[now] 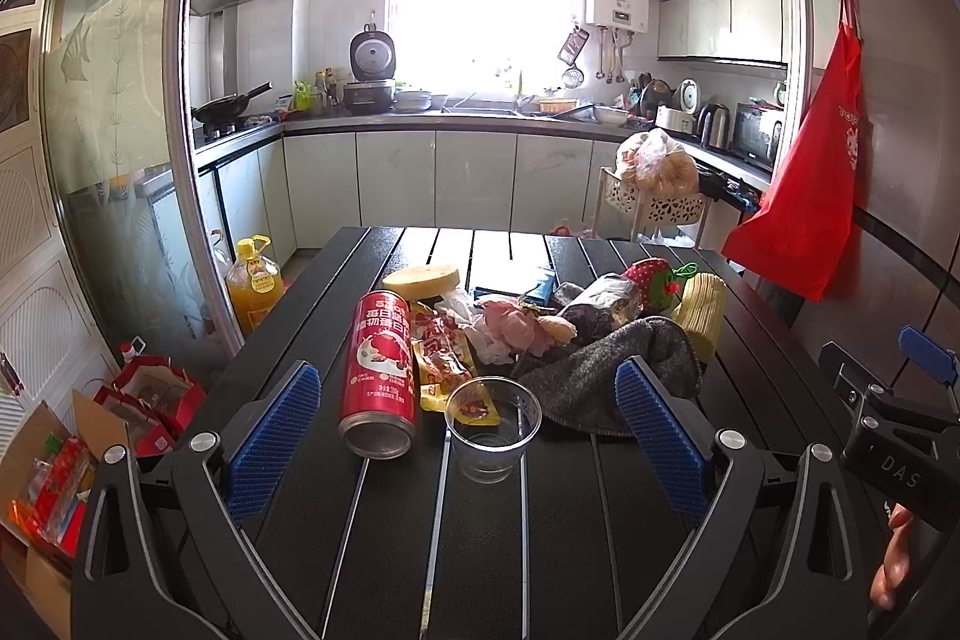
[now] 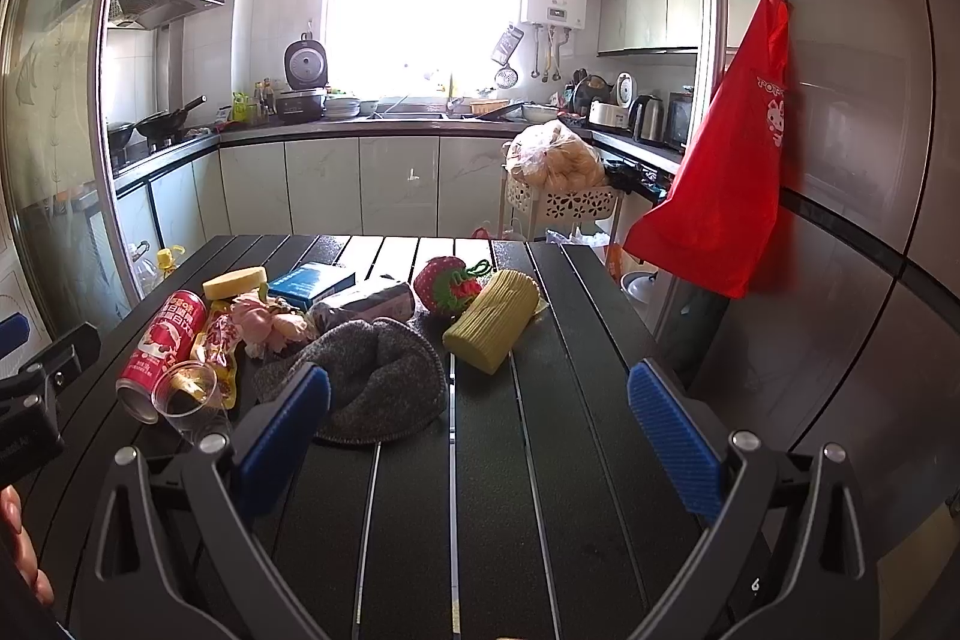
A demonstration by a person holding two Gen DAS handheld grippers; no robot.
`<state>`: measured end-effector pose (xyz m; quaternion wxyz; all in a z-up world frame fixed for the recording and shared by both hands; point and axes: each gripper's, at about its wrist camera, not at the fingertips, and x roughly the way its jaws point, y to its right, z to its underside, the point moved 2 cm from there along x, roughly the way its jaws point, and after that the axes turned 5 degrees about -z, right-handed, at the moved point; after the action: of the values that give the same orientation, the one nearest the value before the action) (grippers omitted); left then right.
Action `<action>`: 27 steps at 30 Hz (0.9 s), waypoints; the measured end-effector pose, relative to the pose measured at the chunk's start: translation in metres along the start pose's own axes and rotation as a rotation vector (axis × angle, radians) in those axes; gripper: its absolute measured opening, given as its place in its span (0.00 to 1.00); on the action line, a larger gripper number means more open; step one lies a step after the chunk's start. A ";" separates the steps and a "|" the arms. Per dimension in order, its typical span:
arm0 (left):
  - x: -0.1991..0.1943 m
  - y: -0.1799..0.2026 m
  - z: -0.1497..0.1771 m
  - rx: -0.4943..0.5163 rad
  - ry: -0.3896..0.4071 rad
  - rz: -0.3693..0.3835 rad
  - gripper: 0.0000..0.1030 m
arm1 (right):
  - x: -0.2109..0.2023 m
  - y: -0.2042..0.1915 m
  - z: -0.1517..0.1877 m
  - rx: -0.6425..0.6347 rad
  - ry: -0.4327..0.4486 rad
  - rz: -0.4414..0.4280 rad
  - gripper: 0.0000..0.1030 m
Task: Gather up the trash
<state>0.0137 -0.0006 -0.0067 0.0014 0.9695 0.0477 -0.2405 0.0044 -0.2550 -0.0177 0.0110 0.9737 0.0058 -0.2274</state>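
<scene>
I am holding my left claw (image 1: 468,436) wide over the black slatted table (image 1: 540,550). Just ahead between its pads, the clear thin plastic cup (image 1: 493,427) is standing: light, crushable, so I'd pinch its rim gently. Left of it, the red aluminium can (image 1: 381,376) is lying, likely light and slippery. My right claw (image 2: 477,436) is gaping too, empty.

The right gripper (image 2: 477,421) hovers over the near edge of the dark slatted surface (image 2: 570,460), its blue-padded fingers (image 2: 675,439) spread wide and empty. A crumpled grey knitted cloth (image 2: 372,376) lies mid-surface. Toward the left edge lie a tipped red drink can (image 2: 162,343) and a clear plastic cup (image 2: 189,400); a ribbed yellow sponge roll (image 2: 492,319) sits beyond the cloth.
</scene>
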 end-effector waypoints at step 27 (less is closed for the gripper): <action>0.000 -0.001 0.002 0.002 -0.002 0.000 0.92 | 0.000 0.001 0.000 0.001 -0.001 -0.001 0.97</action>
<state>0.0128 0.0003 -0.0084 0.0007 0.9692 0.0475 -0.2415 0.0046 -0.2562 -0.0177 0.0105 0.9736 0.0062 -0.2280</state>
